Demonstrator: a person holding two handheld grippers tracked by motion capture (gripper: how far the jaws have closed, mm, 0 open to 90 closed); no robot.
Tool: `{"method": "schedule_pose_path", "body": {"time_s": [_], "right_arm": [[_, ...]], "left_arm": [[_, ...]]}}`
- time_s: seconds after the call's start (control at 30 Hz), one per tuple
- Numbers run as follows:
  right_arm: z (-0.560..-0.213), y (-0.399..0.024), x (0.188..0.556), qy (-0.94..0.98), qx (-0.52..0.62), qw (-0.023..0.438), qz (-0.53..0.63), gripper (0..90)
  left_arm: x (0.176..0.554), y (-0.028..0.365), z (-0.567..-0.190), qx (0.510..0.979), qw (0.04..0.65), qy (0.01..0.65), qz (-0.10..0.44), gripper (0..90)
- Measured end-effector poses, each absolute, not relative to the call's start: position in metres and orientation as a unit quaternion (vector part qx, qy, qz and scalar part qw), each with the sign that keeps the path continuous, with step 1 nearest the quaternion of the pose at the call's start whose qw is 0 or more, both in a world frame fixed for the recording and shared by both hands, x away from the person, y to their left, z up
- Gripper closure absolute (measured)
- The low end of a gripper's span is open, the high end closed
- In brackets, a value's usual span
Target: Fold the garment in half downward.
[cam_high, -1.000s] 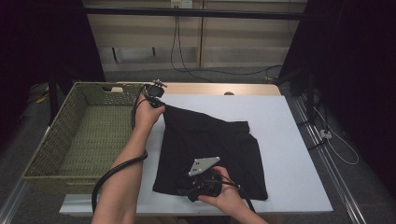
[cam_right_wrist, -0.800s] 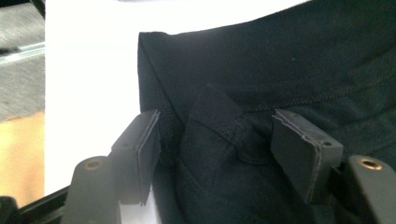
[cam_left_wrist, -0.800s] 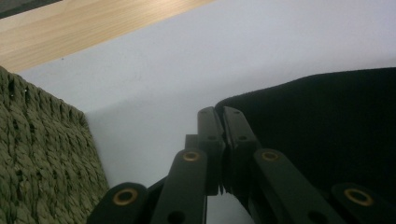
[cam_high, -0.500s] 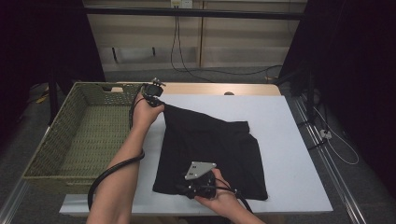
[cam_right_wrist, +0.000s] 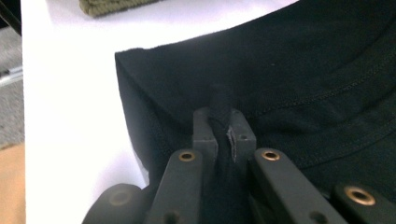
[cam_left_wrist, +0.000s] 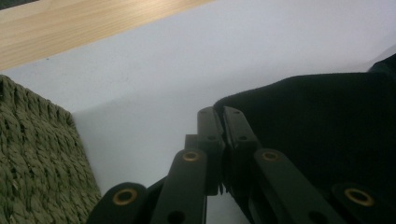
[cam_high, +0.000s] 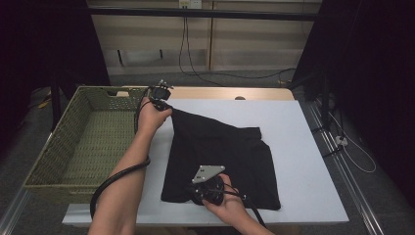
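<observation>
Two grippers hold one black garment (cam_high: 220, 161), which lies flat on the white table (cam_high: 303, 161), and we describe them from the near edge outward.

At 6 o'clock on the table, the right gripper (cam_high: 195, 192) sits on the near hem. In the right gripper view its jaws have just been closing, and a small fold of the dark cloth (cam_right_wrist: 219, 100) now stands pinched between the fingertips (cam_right_wrist: 243, 130). We judge this grip is placed near the left corner of the hem so that the whole near edge can be lifted as one line. The right hand (cam_high: 227, 205) rests low behind the gripper, with the cable trailing off the near edge.

At about 11 o'clock, the left gripper (cam_high: 164, 100) holds the far left corner of the garment. In the left gripper view its jaws stand pressed together, with the edge of the cloth (cam_left_wrist: 327, 130) reaching into them. We judge this grip anchors the far corner so that the fabric stays taut and cannot slide while the near edge is raised.

At 9 o'clock, just beside the table, stands a green woven basket (cam_high: 54, 152). We take it as the likely destination for the garment, although the next step appears to be a fold.
</observation>
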State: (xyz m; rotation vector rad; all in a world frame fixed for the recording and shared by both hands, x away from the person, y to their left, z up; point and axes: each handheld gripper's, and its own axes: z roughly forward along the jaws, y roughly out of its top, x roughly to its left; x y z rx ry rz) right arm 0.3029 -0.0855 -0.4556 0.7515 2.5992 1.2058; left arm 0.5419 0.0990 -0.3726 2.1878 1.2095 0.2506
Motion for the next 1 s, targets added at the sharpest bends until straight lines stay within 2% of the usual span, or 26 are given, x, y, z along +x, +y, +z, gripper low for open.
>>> {"method": "schedule_pose_path", "body": {"time_s": [0.2, 0.33, 0.5, 0.57, 0.6, 0.63, 0.67, 0.7, 0.73, 0.8, 0.9, 0.93, 0.97, 1.0], "right_arm": [[-0.433, -0.096, 0.305, 0.840, 0.269, 0.057, 0.467, 85.7], [-0.435, -0.099, 0.305, 0.837, 0.272, 0.033, 0.474, 85.7], [-0.443, -0.094, 0.304, 0.852, 0.258, 0.044, 0.453, 83.8], [-0.450, -0.091, 0.302, 0.870, 0.241, 0.052, 0.427, 71.5], [-0.450, -0.091, 0.302, 0.870, 0.241, 0.052, 0.427, 71.5], [-0.452, -0.090, 0.299, 0.877, 0.232, 0.058, 0.417, 54.8], [-0.452, -0.090, 0.299, 0.877, 0.232, 0.058, 0.417, 54.8], [-0.452, -0.094, 0.298, 0.878, 0.224, 0.058, 0.420, 46.3], [-0.452, -0.095, 0.297, 0.878, 0.221, 0.057, 0.420, 41.8], [-0.454, -0.097, 0.296, 0.884, 0.210, 0.065, 0.412, 35.8], [-0.457, -0.097, 0.294, 0.886, 0.200, 0.070, 0.413, 32.1], [-0.458, -0.093, 0.292, 0.892, 0.187, 0.082, 0.403, 25.9], [-0.458, -0.091, 0.292, 0.894, 0.185, 0.079, 0.401, 23.6], [-0.458, -0.091, 0.292, 0.894, 0.185, 0.079, 0.401, 23.6]], "left_arm": [[0.544, 0.102, -0.375, 0.823, 0.311, 0.468, 0.079, 86.7], [0.544, 0.102, -0.378, 0.824, 0.308, 0.470, 0.077, 86.7], [0.543, 0.101, -0.379, 0.825, 0.305, 0.468, 0.078, 86.5], [0.543, 0.100, -0.380, 0.826, 0.305, 0.468, 0.079, 86.3], [0.543, 0.100, -0.380, 0.826, 0.305, 0.466, 0.080, 86.3], [0.542, 0.100, -0.379, 0.827, 0.304, 0.466, 0.080, 86.1], [0.542, 0.100, -0.380, 0.828, 0.304, 0.465, 0.080, 86.1], [0.542, 0.101, -0.380, 0.828, 0.304, 0.465, 0.080, 85.9], [0.542, 0.101, -0.380, 0.827, 0.304, 0.465, 0.080, 85.8], [0.541, 0.100, -0.380, 0.826, 0.305, 0.467, 0.080, 85.6], [0.541, 0.100, -0.381, 0.828, 0.302, 0.466, 0.080, 85.5], [0.541, 0.100, -0.382, 0.829, 0.299, 0.466, 0.080, 85.6], [0.541, 0.100, -0.382, 0.829, 0.300, 0.466, 0.079, 85.7], [0.541, 0.100, -0.382, 0.829, 0.300, 0.466, 0.079, 85.8]]}}
